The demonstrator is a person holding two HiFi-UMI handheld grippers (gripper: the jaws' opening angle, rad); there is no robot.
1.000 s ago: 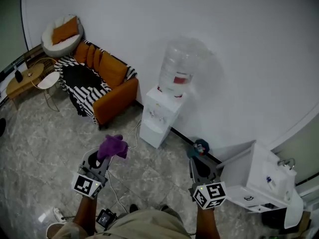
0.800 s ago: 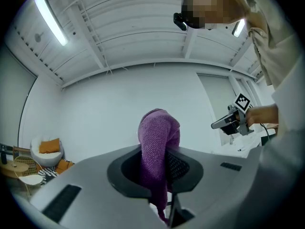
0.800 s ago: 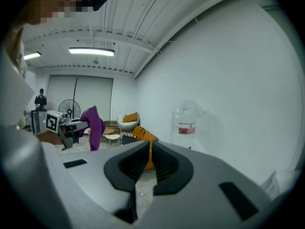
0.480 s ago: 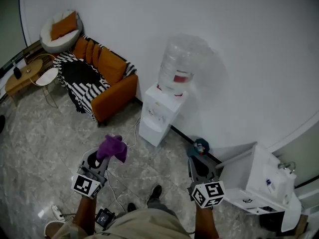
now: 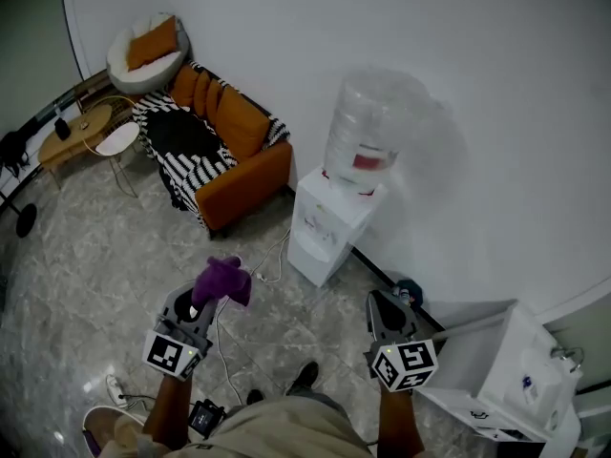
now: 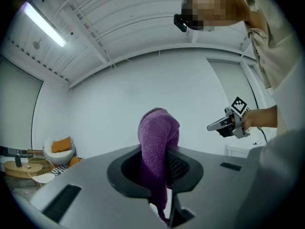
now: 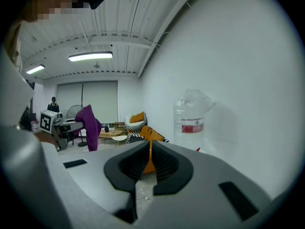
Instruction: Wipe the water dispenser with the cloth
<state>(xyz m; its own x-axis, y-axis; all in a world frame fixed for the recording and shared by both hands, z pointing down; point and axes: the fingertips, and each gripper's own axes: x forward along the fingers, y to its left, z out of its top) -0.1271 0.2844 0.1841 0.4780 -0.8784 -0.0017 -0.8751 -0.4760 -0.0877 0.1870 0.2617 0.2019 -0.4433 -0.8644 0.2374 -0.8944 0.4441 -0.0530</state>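
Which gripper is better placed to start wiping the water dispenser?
Left, probably. The left gripper is clamped on the purple cloth, while the right gripper is shut and empty. Neither touches the water dispenser yet.

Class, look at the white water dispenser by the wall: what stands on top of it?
A large clear water bottle with a red label stands on the water dispenser. Its neck, down in the dispenser's top, is covered and cannot be seen.

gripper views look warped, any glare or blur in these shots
Left gripper view: fisheye bows the ceiling, the strip light glares, the purple cloth is sharp. Right gripper view: same bowing, the water bottle looks pale and soft. Head view: even light.
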